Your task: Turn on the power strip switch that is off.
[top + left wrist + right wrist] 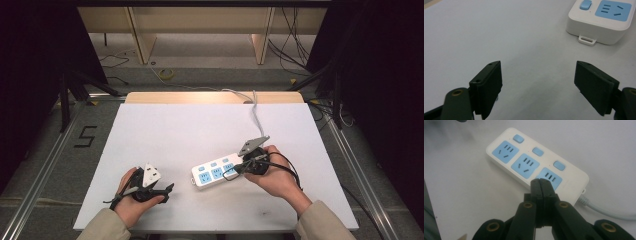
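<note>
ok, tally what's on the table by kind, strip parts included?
White plastic power strip: 1
Blue socket faces: 3
Blue rocker switches: 3
Pale grey power cable: 1
Black two-jaw grippers, left gripper and right gripper: 2
Total: 10

One sign can be read: a black figure 5 (86, 136), laid out in dark strips on the grey floor (60, 165) beside the worktop (200, 125), well off to the left of the left gripper's jaws in the high view. The power strip (536, 167) bears no readable print; its blue faces carry only socket slots.
</note>
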Demonstrator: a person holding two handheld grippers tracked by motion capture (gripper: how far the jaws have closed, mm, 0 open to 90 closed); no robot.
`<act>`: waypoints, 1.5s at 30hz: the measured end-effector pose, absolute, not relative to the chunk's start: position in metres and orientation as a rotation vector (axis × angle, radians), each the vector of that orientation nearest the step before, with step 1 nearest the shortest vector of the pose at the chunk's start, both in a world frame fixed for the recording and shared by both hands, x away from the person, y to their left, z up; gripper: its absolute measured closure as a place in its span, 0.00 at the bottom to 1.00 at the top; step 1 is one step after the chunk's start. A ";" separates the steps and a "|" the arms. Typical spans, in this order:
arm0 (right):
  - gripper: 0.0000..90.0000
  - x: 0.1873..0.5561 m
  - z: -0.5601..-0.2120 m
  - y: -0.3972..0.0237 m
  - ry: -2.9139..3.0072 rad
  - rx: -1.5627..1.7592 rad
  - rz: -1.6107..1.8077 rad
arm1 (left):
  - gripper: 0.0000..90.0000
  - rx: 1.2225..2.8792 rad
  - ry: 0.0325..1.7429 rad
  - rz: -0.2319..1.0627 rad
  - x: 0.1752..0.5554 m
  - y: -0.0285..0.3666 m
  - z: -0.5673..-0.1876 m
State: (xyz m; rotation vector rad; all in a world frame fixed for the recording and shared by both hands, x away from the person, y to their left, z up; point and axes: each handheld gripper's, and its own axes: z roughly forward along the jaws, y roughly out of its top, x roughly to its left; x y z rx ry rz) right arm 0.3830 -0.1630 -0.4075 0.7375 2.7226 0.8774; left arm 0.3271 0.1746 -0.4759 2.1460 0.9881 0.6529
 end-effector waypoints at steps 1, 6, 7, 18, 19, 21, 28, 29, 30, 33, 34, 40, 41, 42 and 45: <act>1.00 0.383 -0.408 -0.162 2.724 0.737 0.881 | 0.25 2.146 0.988 0.653 0.327 0.175 -0.476; 1.00 0.384 -0.408 -0.157 2.731 0.738 0.879 | 0.25 2.145 0.987 0.655 0.327 0.174 -0.476; 1.00 0.385 -0.408 -0.157 2.733 0.737 0.874 | 0.25 2.144 0.988 0.653 0.327 0.174 -0.476; 1.00 0.388 -0.408 -0.148 2.743 0.731 0.867 | 0.25 2.145 0.985 0.653 0.327 0.174 -0.476; 1.00 0.389 -0.408 -0.148 2.745 0.722 0.868 | 0.25 2.145 0.985 0.653 0.327 0.174 -0.476; 1.00 0.389 -0.408 -0.146 2.745 0.724 0.873 | 0.25 2.146 0.985 0.653 0.327 0.174 -0.476; 1.00 0.391 -0.408 -0.142 2.751 0.713 0.869 | 0.25 2.144 0.984 0.653 0.327 0.173 -0.476; 1.00 0.391 -0.408 -0.142 2.753 0.715 0.864 | 0.25 2.144 0.985 0.653 0.327 0.173 -0.476; 1.00 0.392 -0.408 -0.141 2.750 0.719 0.865 | 0.25 2.144 0.984 0.653 0.327 0.174 -0.476; 1.00 0.392 -0.408 -0.139 2.751 0.718 0.864 | 0.25 2.143 0.985 0.654 0.327 0.174 -0.476; 1.00 0.393 -0.408 -0.138 2.753 0.709 0.868 | 0.25 2.144 0.985 0.654 0.327 0.174 -0.476; 1.00 0.395 -0.408 -0.133 2.759 0.710 0.866 | 0.25 2.144 0.985 0.653 0.327 0.173 -0.476; 1.00 0.395 -0.408 -0.133 2.759 0.712 0.864 | 0.25 2.144 0.985 0.653 0.327 0.173 -0.476; 1.00 0.395 -0.408 -0.132 2.762 0.708 0.859 | 0.25 2.141 0.985 0.653 0.327 0.173 -0.476; 1.00 0.396 -0.408 -0.131 2.763 0.706 0.861 | 0.25 2.139 0.985 0.653 0.327 0.173 -0.476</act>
